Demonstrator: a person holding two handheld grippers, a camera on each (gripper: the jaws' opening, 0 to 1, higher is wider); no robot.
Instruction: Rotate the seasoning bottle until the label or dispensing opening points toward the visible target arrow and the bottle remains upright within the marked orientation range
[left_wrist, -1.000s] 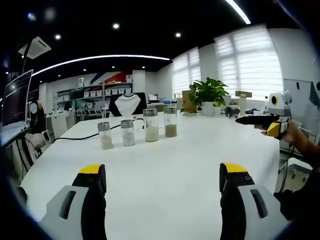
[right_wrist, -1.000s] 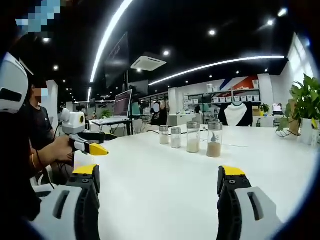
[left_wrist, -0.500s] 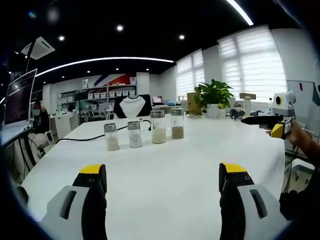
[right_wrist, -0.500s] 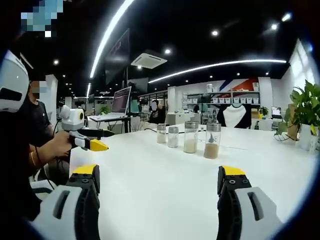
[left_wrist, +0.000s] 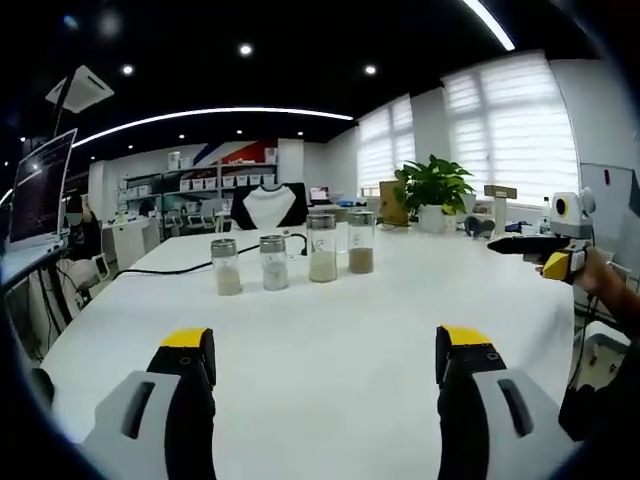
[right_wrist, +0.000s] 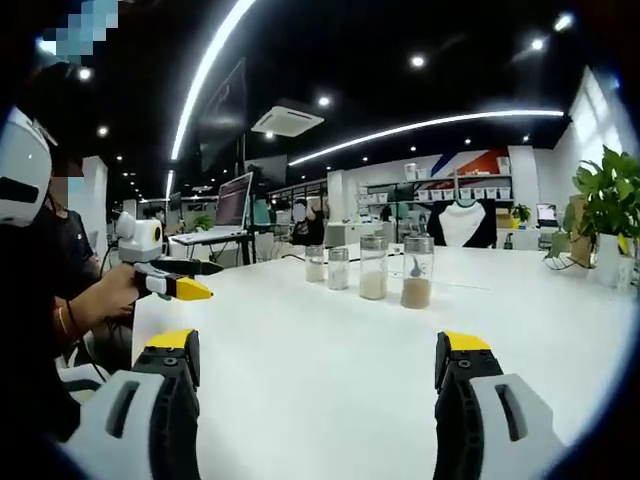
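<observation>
Four glass seasoning bottles stand upright in a short row on the white tabletop (left_wrist: 330, 340), and I take this row as the landmark. In the left gripper view the bottles are, from left to right, a short bottle (left_wrist: 227, 267), a second short bottle (left_wrist: 273, 263), a tall bottle with pale powder (left_wrist: 322, 248) and a tall bottle with brown powder (left_wrist: 361, 242); each has a silver cap and they stand just beside one another, not touching as far as I can see. The left tool (left_wrist: 318, 362) is well in front of the row, low over the tabletop, with its two yellow-tipped jaws wide apart and nothing between them. The right tool (right_wrist: 318, 362) is also well in front of the row (seen from the other side), its jaws equally wide apart and holding nothing. In the right gripper view the brown powder bottle (right_wrist: 417, 272) is the nearest of the row and shows a small dark mark on its glass. To the right of the row in the left gripper view, a hand holds the other tool over the tabletop edge. Behind the row stands a green potted plant (left_wrist: 434, 185), and a black cable (left_wrist: 165, 270) lies on the tabletop to the left of the row.
</observation>
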